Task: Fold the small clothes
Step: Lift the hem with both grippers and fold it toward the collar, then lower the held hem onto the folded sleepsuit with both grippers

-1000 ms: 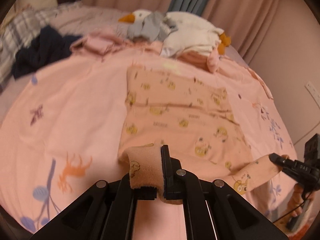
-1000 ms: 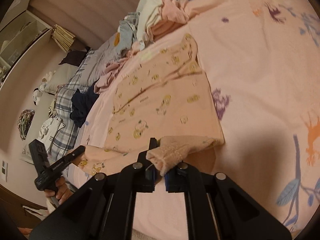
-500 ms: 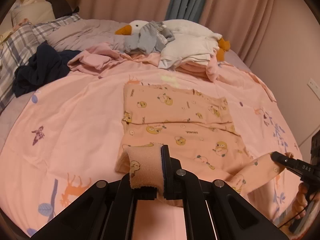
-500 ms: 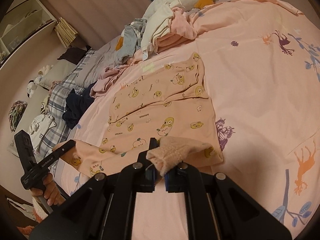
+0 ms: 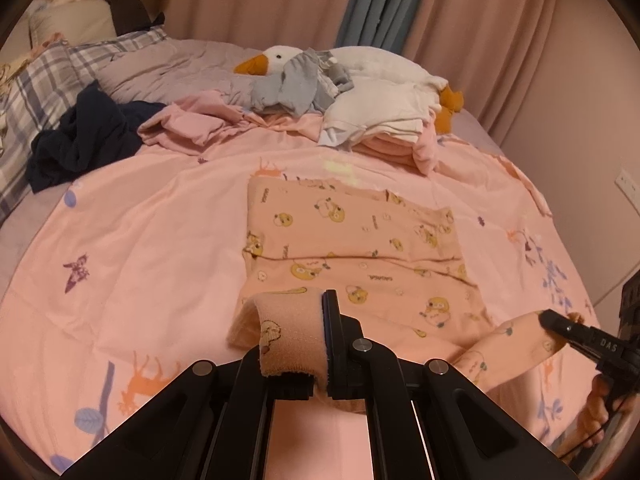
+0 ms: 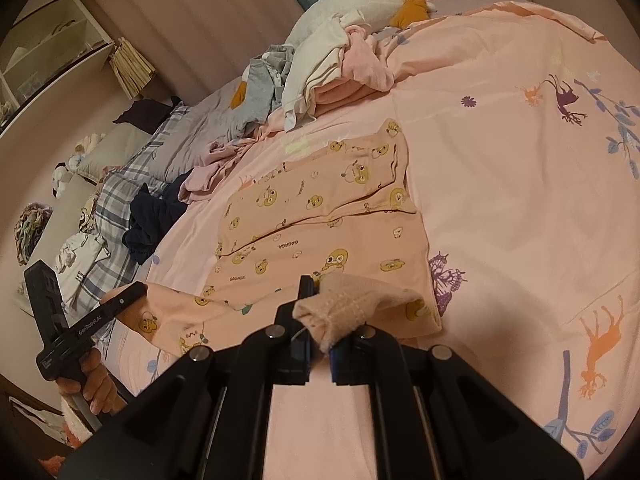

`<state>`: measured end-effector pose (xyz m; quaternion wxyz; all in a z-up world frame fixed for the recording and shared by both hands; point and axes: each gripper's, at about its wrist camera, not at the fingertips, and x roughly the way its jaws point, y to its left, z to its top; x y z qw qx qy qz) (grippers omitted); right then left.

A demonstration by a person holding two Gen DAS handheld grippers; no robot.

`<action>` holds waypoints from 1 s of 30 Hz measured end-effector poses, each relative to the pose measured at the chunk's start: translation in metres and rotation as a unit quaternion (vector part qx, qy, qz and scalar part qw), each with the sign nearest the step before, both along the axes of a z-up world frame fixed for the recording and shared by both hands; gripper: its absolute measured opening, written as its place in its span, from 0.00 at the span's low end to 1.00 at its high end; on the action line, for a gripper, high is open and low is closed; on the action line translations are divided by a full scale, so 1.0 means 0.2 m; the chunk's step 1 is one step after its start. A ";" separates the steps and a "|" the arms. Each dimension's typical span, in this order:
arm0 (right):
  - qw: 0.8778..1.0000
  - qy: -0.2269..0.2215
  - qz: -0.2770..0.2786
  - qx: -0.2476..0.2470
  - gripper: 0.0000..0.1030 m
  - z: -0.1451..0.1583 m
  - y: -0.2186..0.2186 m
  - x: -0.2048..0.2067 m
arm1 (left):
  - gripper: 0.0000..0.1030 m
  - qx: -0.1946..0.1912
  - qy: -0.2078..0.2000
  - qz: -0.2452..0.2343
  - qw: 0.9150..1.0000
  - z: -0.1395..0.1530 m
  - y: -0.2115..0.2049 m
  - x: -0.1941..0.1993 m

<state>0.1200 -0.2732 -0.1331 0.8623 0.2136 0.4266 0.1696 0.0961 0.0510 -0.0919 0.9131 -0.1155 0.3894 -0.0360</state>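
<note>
A peach baby garment (image 5: 360,248) printed with yellow ducks lies partly folded on the pink bedsheet (image 5: 140,240). My left gripper (image 5: 304,320) is shut on one ribbed cuff (image 5: 288,336) at the garment's near left corner, and the cuff wraps over the left finger. In the right wrist view, my right gripper (image 6: 320,308) is shut on another cuff (image 6: 340,312) of the same garment (image 6: 320,216). Each gripper shows in the other's view, the right gripper (image 5: 560,324) and the left gripper (image 6: 132,294), each pinching a stretched end. A hand (image 6: 92,384) holds the left handle.
Beyond the garment lie a white plush goose (image 5: 380,64), grey clothes (image 5: 296,88), folded white and pink clothes (image 5: 380,120), a crumpled pink cloth (image 5: 188,124) and a navy garment (image 5: 88,136). A plaid pillow (image 5: 40,84) is far left. Curtains and a wall close the far side.
Both grippers have risen and drawn back slightly with the cuffs still pinched. The garment now lies lower and smaller in both views, with more of the bed's far end showing.
</note>
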 end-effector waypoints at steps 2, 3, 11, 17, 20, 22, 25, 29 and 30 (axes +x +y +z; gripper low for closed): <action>1.000 -0.002 0.000 -0.002 0.07 0.01 0.01 0.03 | 0.03 0.005 0.006 0.008 1.000 0.00 0.01 0.06; 1.000 -0.003 0.000 -0.005 0.07 0.02 0.01 0.05 | 0.03 0.005 0.006 0.007 1.000 0.00 0.01 0.09; 0.999 -0.009 -0.005 -0.048 0.07 0.10 0.08 0.45 | 0.03 0.024 -0.007 0.033 0.999 -0.01 0.01 0.48; 0.995 0.052 -0.023 -0.080 0.07 -0.05 0.10 0.95 | 0.03 0.030 0.039 0.076 0.996 -0.21 0.04 0.92; 0.991 0.084 -0.033 -0.102 0.07 -0.15 0.11 1.17 | 0.03 0.021 0.059 0.099 0.993 -0.28 0.08 1.09; 0.987 0.112 -0.042 -0.110 0.07 -0.22 0.10 1.27 | 0.03 0.018 0.081 0.114 0.990 -0.33 0.10 1.19; 0.978 0.151 -0.052 -0.132 0.07 -0.36 0.10 1.39 | 0.03 0.032 0.117 0.118 0.986 -0.45 0.09 1.31; 0.973 0.164 -0.069 -0.145 0.05 -0.50 0.11 1.40 | 0.03 0.108 0.128 0.115 0.979 -0.60 0.01 1.33; 0.974 0.161 -0.074 -0.140 0.05 -0.49 0.10 1.39 | 0.03 0.134 0.112 0.110 0.978 -0.60 -0.02 1.31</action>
